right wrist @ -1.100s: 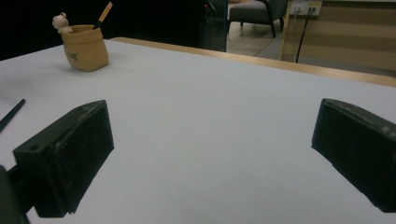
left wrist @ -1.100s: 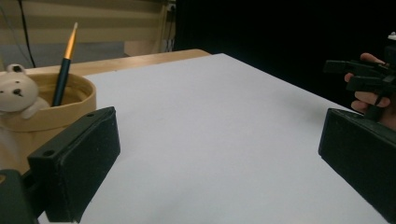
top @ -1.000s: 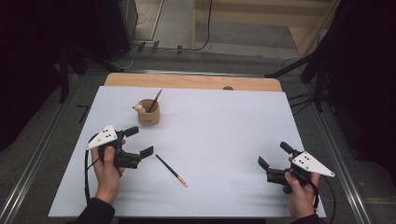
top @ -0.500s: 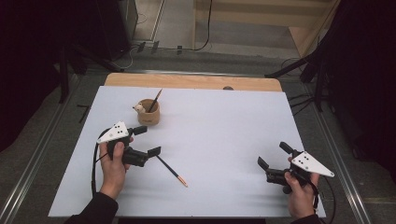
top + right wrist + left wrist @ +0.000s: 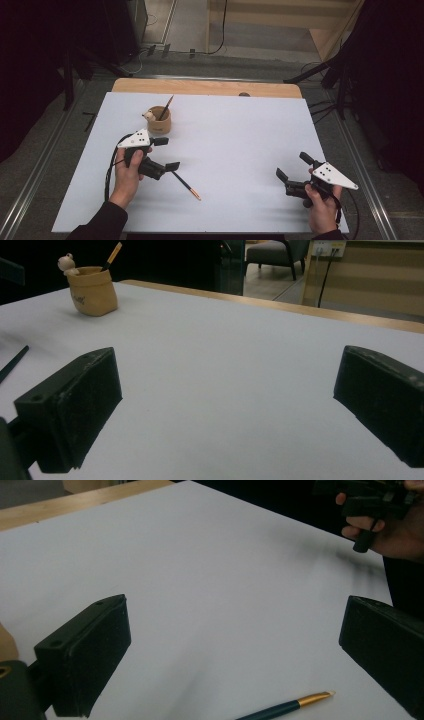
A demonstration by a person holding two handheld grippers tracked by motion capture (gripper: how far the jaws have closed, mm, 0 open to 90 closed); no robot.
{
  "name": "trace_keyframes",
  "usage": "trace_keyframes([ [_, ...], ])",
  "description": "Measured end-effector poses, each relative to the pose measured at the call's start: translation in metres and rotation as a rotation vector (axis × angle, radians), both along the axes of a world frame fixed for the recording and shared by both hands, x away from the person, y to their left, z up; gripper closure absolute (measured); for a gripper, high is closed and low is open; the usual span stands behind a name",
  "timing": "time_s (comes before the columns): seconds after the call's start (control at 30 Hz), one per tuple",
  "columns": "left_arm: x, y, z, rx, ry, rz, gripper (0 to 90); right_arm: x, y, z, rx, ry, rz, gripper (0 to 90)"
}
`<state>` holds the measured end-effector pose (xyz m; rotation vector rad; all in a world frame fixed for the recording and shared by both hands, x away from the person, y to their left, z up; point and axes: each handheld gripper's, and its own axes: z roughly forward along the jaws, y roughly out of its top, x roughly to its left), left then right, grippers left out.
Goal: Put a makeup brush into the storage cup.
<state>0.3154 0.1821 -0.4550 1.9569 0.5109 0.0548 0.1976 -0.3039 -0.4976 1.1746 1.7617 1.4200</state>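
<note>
While the left gripper (image 5: pixel 167 154) hovers with jaws spread wide and empty just beside the pencil (image 5: pixel 186 185), that pencil lies flat on the white table (image 5: pixel 240 140), not yet grasped. One pencil stands in the brown cup (image 5: pixel 160 120) already; pickup and placing appear to remain. The right gripper (image 5: pixel 295 174) rests released, well apart.

White-topped table (image 5: pixel 240 130) with wooden far edge (image 5: pixel 210 87), grey floor (image 5: pixel 190 30) beyond, dark chair (image 5: pixel 272 255), dim surroundings.

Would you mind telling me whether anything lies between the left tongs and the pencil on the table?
Nothing visible does: the left tongs stand open right at the pencil, with bare table between them.
</note>
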Motion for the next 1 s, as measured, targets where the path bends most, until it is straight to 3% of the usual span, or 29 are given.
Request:
trace_keyframes([
  [0.27, 0.001, -0.01, -0.002, 0.086, 0.006, -0.059, 0.6, 0.001, 0.001, 0.0, -0.001, 0.002, 0.004, 0.0],
  [0.43, 0.003, -0.012, -0.003, 0.106, 0.009, -0.076, 0.7, 0.001, 0.0, 0.0, -0.001, 0.001, 0.002, 0.0],
  [1.0, -0.001, -0.03, -0.006, 0.331, -0.022, -0.199, 0.7, 0.001, 0.0, 0.0, -0.003, 0.002, 0.002, 0.0],
])
